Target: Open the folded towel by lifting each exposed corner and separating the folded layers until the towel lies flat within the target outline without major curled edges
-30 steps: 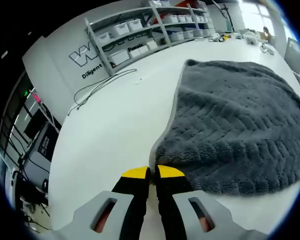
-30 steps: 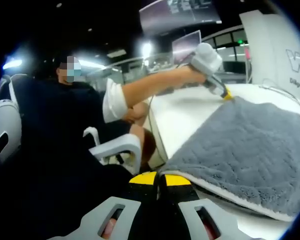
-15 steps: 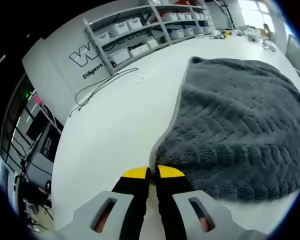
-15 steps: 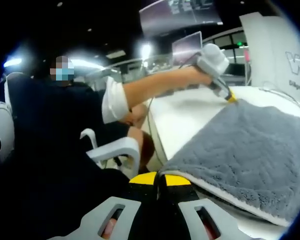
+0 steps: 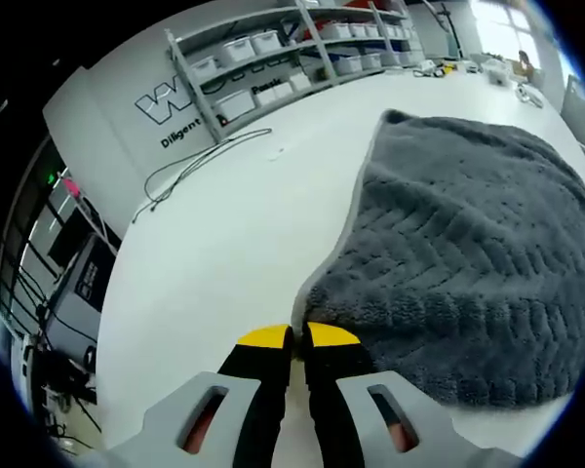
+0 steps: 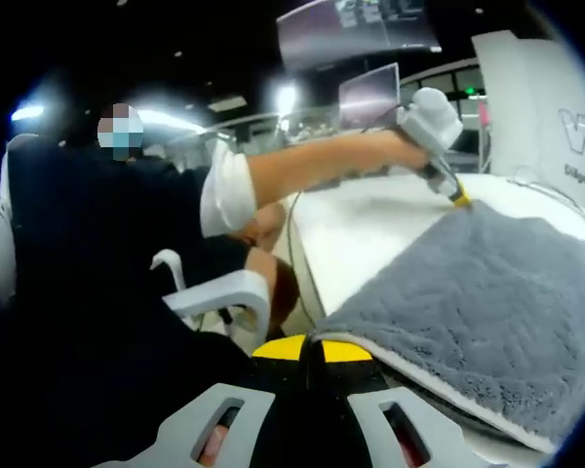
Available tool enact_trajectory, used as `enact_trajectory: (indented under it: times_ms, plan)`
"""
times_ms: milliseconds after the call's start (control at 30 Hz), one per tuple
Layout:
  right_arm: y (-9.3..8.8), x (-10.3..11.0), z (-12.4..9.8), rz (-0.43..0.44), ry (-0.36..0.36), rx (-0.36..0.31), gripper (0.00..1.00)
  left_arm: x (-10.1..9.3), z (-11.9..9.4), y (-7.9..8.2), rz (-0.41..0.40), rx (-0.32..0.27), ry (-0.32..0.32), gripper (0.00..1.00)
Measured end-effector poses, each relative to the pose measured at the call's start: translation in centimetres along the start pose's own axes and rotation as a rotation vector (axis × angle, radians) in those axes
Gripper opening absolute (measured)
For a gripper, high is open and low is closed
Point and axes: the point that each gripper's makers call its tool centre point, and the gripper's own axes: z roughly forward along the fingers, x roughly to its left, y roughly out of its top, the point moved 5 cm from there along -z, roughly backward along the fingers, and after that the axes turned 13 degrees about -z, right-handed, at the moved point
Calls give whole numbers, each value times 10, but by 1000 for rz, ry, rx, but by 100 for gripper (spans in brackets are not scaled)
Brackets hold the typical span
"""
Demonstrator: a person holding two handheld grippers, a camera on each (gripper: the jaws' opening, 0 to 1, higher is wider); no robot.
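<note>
Both grippers' fingers pinch towel (image 5: 468, 244) corners — left gripper (image 5: 297, 336), right gripper (image 6: 310, 348).

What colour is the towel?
Dark grey towel with a chevron-ribbed pile, clearest in the left gripper view.

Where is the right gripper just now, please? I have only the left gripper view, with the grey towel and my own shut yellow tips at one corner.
Observer: The right gripper is shut on another corner of the towel, where a white edge shows.
Operator: Thank you. Does that view show my left gripper too?
Observer: Yes, the left gripper pinches the far corner there, at the end of the person's bare forearm.
Operator: Is the person standing?
Observer: No, seated in a white chair beside the table.
</note>
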Motion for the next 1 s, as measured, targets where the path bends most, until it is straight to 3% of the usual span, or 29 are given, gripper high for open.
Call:
enact_trajectory:
  times_ms: [667, 1000]
  plan:
    - [13, -1, 17, -12, -39, -56, 0, 1, 12, 7, 70, -10, 34, 5]
    - [17, -13, 22, -10, -45, -64, 1, 3, 15, 9, 81, -19, 43, 5]
